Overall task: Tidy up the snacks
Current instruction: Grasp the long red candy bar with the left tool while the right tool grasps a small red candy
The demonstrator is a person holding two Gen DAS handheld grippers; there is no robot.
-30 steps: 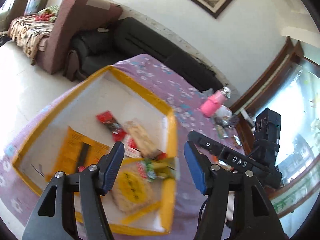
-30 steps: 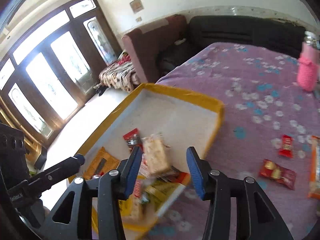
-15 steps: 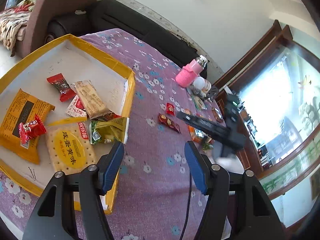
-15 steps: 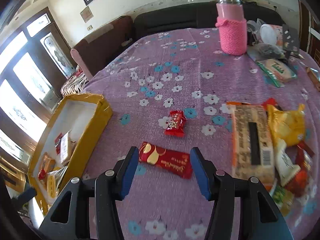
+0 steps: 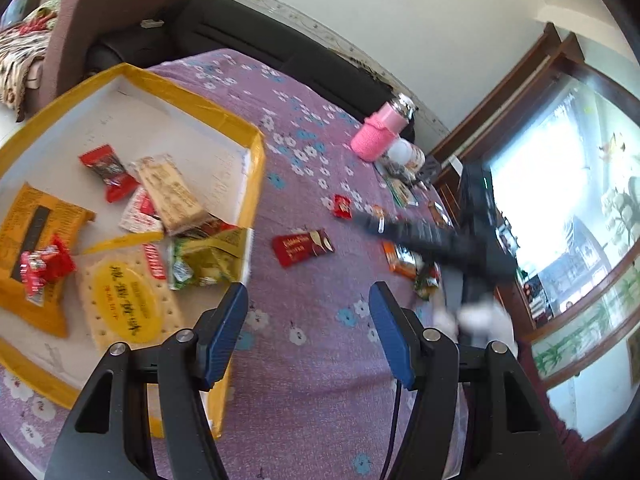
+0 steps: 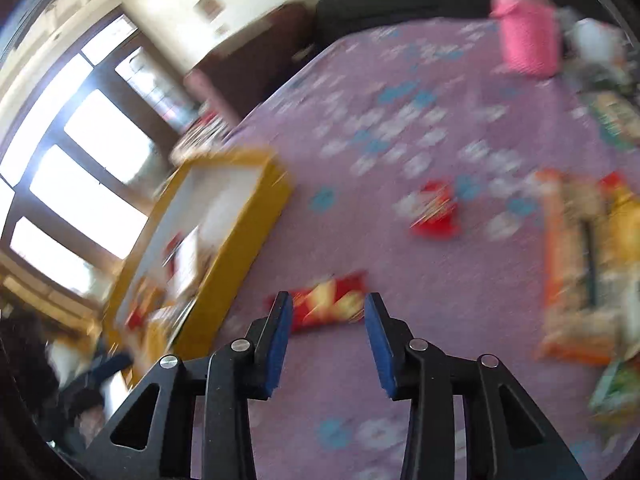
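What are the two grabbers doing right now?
Left gripper: open, holding nothing.
Right gripper: open, jaws just closing around the red snack packet, not gripping yet.

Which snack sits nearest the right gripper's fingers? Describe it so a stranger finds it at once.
Start at the yellow-rimmed cardboard tray on the purple flowered tablecloth. On bare cloth just outside its rim lies a flat, long red wrapper with gold print, alone and ahead of the right gripper. The other red snack nearby is a smaller, squarish packet.
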